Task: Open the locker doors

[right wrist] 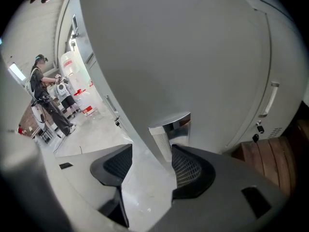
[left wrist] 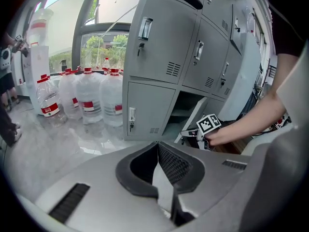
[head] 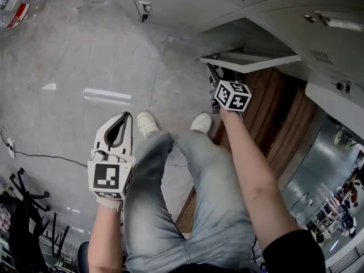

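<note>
The right gripper (right wrist: 150,151) is low at the bank of grey lockers (left wrist: 159,47). Its jaws are released and wide apart in front of a locker door (right wrist: 169,57). The door's shiny metal handle (right wrist: 170,129) stands between them, just beside the right jaw, and I cannot tell whether it touches. In the head view this gripper (head: 212,73) sits just under the edge of a swung-out bottom door (head: 250,60). The left gripper (left wrist: 158,146) hangs over the floor (head: 85,56), well apart from the lockers, its jaws clenched on nothing. Water bottles (left wrist: 91,95) stand beside the lockers.
</note>
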Demonstrator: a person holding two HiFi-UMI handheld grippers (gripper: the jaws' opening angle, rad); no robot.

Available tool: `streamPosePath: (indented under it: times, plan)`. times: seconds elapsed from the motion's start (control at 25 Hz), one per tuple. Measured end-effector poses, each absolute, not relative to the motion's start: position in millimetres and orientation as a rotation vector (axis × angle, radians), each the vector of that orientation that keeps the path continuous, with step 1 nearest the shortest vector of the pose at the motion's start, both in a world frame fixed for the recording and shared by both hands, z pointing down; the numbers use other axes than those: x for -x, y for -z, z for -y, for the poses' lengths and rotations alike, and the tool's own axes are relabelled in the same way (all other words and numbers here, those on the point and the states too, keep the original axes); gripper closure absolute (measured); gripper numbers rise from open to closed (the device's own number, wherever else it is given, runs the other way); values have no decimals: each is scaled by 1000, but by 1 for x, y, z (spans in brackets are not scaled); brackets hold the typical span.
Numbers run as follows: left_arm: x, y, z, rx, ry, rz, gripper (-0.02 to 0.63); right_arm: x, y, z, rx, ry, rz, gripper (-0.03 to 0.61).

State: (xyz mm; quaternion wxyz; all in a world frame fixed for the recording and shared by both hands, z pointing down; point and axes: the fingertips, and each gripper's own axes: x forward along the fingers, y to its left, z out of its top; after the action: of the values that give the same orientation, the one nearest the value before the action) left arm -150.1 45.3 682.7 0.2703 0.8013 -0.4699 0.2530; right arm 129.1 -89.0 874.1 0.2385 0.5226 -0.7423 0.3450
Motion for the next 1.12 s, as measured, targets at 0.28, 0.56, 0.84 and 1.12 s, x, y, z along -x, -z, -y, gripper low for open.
streamPosePath:
  times: [0.28,0.56,0.84,1.12]
  plan:
    - [144,-683,-53,-2180,-696,1230,595,-153,-868,61,-1558,-986,1967,360]
    - [137,-682,-62,-2177,-701,1201,595,-135,-856,59,-1551,-994,1999,322]
    - [140,-679,-60,-2183,-708,1183,595,-140,-846,92,-1769,-1046,1872,318]
    - [145,-680,-56,-2179,-713,1174,595,-145,-844,106,-1820,-1071,1835,357]
